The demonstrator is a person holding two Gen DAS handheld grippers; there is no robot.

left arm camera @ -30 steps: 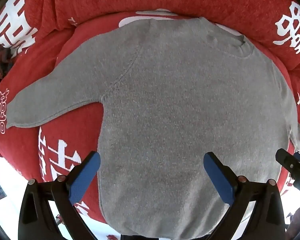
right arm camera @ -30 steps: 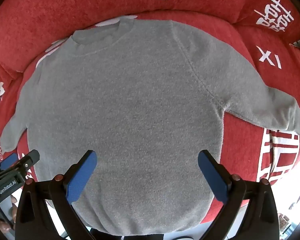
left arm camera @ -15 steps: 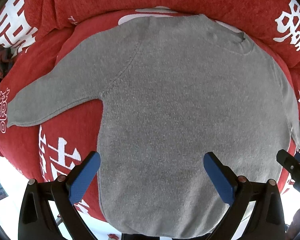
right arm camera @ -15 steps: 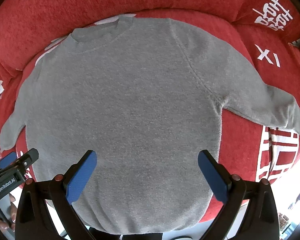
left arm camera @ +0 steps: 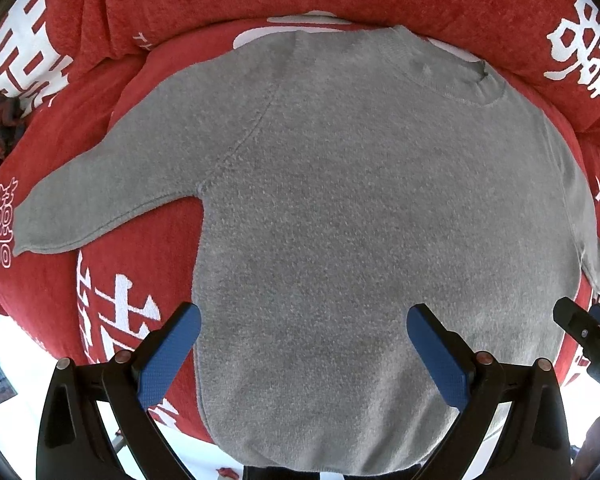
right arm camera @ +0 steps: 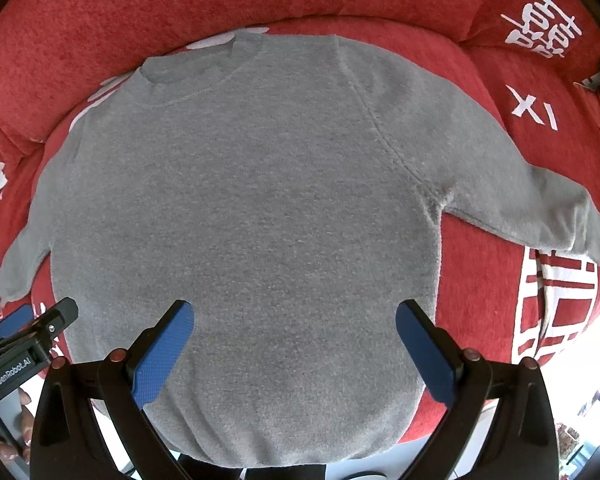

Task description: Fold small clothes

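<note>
Jaws spread wide and holding nothing, the left gripper [left arm camera: 303,322] and right gripper [right arm camera: 294,318] hover over a grey sweater [left arm camera: 360,220] lying flat, sleeves outstretched, filling mid-frame on a red cushion [left arm camera: 132,264] with white characters.

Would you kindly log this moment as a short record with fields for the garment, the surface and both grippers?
garment: grey sweater, spread flat, front up, both sleeves out to the sides, unfolded
surface: red cover with white characters
left gripper: open, above the hem, holding nothing
right gripper: open, above the hem, holding nothing
</note>
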